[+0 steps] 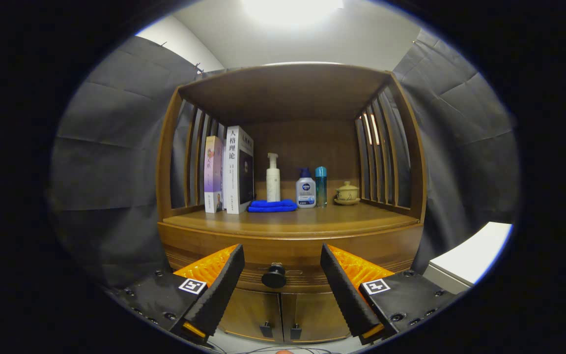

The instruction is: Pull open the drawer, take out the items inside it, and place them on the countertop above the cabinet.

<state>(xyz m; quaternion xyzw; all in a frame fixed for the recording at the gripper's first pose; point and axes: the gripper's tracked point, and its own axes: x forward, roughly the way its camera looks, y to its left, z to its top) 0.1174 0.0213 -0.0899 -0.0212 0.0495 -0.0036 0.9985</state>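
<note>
A wooden cabinet stands straight ahead with its drawer (290,258) closed. The drawer's round dark knob (274,276) sits between my two fingers and a little beyond their tips. My gripper (282,263) is open, with nothing between its fingers. Above the drawer runs the wooden countertop (290,223). What lies inside the drawer is hidden.
On the countertop stand two upright books (229,172), a white pump bottle (273,178), a folded blue cloth (272,205), a blue-capped bottle (305,189), a teal bottle (321,186) and a lidded cup (347,193). Two cabinet doors (280,314) sit below. A white surface (469,258) lies right.
</note>
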